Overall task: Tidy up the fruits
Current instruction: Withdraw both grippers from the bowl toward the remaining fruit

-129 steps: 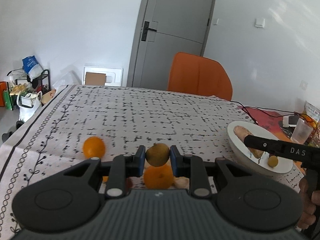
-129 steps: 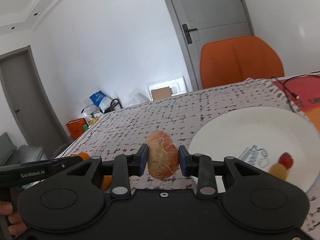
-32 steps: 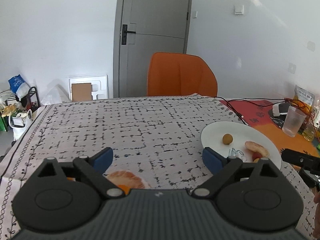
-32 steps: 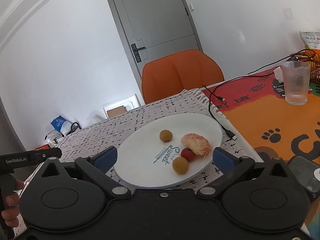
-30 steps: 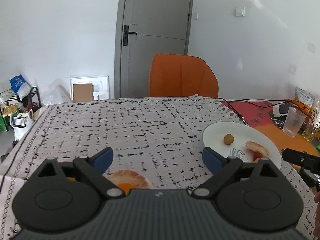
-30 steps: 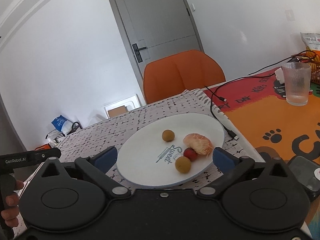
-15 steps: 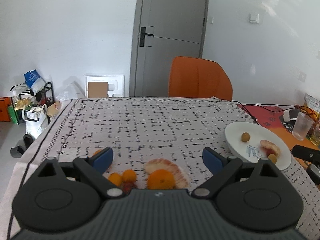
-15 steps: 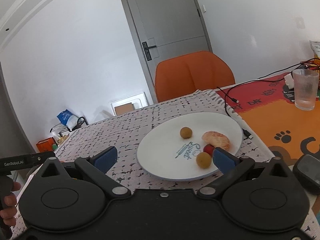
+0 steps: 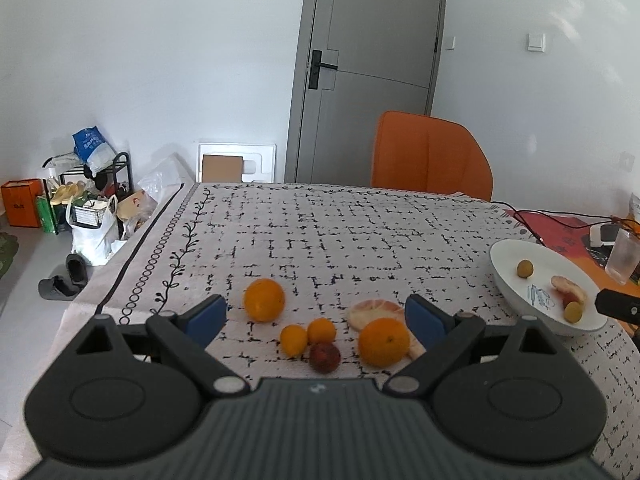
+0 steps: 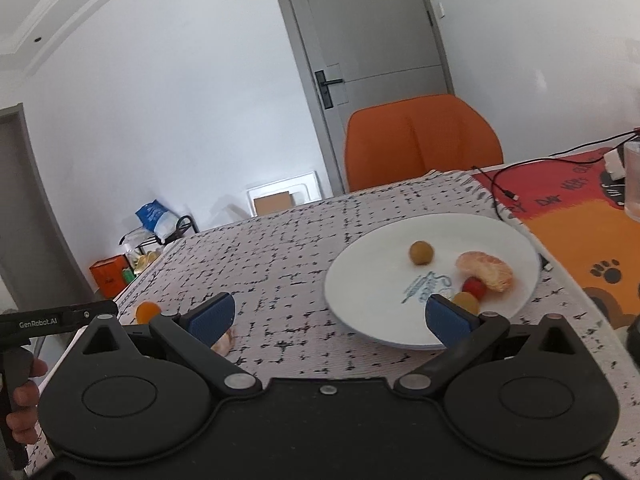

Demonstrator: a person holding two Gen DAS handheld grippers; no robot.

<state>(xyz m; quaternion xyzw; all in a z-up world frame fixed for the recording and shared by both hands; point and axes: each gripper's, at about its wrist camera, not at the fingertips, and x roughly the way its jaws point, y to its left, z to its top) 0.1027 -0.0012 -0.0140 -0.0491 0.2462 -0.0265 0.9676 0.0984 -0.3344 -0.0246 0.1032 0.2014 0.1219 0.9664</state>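
My left gripper [image 9: 316,314] is open and empty above a cluster of fruit on the patterned tablecloth: a large orange [image 9: 264,299], two small oranges [image 9: 294,340] [image 9: 321,331], a dark red fruit [image 9: 324,357], another orange [image 9: 384,342] and peeled citrus pieces [image 9: 374,311]. The white plate [image 9: 508,258] at the right holds a yellow-green fruit [image 9: 525,268], a peeled segment [image 9: 568,287] and another small fruit [image 9: 573,312]. My right gripper [image 10: 328,317] is open and empty beside the plate [image 10: 372,280], which holds a yellow-green fruit [image 10: 421,253], a peeled segment [image 10: 485,271], a red fruit [image 10: 474,286] and a yellow fruit [image 10: 466,301].
An orange chair [image 9: 430,158] stands behind the table's far edge. A cable [image 10: 504,184] and a glass [image 9: 622,256] sit on the orange mat at the right. The table's left edge [image 9: 132,248] drops to floor clutter. The left gripper's body [image 10: 56,322] shows at far left.
Both grippers let go of their fruit onto the plate and opened. The left gripper then pulled back left, bringing the fruit cluster between its fingers. The right gripper swung left too.
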